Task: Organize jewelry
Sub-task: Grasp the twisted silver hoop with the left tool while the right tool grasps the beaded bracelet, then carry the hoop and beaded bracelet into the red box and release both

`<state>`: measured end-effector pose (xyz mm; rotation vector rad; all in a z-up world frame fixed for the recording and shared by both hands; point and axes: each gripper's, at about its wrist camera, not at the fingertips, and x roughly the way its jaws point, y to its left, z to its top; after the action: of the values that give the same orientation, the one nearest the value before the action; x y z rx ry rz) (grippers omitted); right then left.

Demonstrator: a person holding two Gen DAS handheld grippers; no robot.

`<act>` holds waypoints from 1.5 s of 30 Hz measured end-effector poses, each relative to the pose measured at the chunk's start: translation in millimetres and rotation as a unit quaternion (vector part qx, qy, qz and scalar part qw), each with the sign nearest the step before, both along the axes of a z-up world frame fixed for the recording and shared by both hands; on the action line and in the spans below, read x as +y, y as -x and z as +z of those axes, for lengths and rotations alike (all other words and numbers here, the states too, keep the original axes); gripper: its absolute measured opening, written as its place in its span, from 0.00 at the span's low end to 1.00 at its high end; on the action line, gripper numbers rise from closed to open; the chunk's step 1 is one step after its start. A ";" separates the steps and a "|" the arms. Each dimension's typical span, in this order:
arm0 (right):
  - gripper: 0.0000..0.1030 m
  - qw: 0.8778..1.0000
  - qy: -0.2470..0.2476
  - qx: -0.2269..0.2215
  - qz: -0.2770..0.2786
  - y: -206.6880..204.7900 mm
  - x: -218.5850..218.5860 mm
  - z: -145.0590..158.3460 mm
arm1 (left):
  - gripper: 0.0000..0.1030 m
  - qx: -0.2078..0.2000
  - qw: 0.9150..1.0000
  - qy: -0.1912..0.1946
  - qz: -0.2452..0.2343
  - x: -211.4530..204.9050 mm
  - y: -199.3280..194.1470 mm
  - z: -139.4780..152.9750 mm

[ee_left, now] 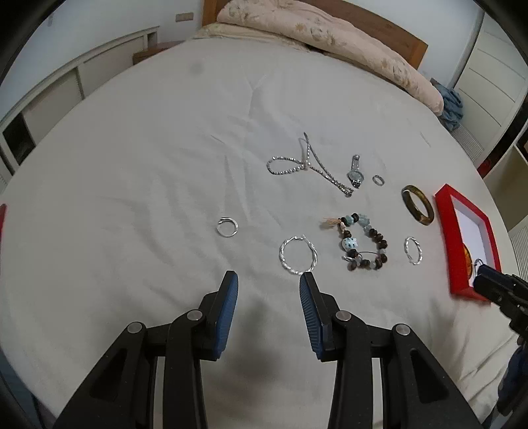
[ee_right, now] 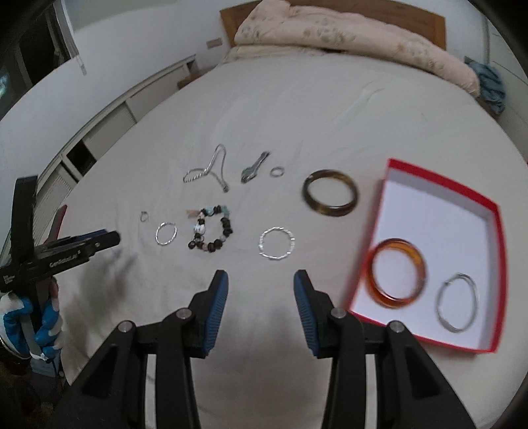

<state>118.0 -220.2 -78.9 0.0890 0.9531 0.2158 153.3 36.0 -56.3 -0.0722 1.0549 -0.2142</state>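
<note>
Jewelry lies on a white bed sheet (ee_left: 148,148). My left gripper (ee_left: 268,280) is open and empty, just short of a silver hoop (ee_left: 298,254). A beaded bracelet (ee_left: 364,242), a small silver ring (ee_left: 227,227), a silver chain (ee_left: 307,163), a watch (ee_left: 355,173) and a dark bangle (ee_left: 417,204) lie beyond. My right gripper (ee_right: 260,279) is open and empty, just short of a twisted silver hoop (ee_right: 276,242). A red box (ee_right: 495,250) at its right holds an orange bangle (ee_right: 397,273) and a silver hoop (ee_right: 457,307).
A rolled quilt (ee_left: 330,36) and wooden headboard (ee_left: 379,26) lie at the far end of the bed. White cabinets (ee_left: 49,95) stand to the left. The left gripper shows in the right wrist view (ee_right: 114,237) at the far left. A tiny ring (ee_right: 276,171) lies near the watch.
</note>
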 end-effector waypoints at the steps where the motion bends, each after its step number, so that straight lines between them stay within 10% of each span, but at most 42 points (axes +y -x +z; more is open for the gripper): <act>1: 0.39 1.000 -0.001 0.003 0.005 -4.4 3.5 -4.3 | 0.37 0.002 1.000 0.002 -0.002 -1.0 -3.9 -3.6; 17: 0.37 0.998 -0.021 0.027 0.059 -77.4 58.7 -48.7 | 0.14 0.044 0.998 0.023 -0.026 -9.7 -36.0 -37.2; 32: 0.09 0.996 0.022 0.051 0.064 -113.0 68.7 -85.6 | 0.04 0.032 0.999 -0.004 -0.026 -17.4 -45.6 -45.2; 45: 0.09 0.998 0.001 -0.027 0.058 -77.7 47.0 -8.4 | 0.04 -0.022 0.999 -0.009 -0.026 -29.1 -25.8 12.5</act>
<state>195.7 -173.2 -87.3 0.0261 0.9060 0.3238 179.1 6.9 -43.8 -0.0229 1.0148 -0.2525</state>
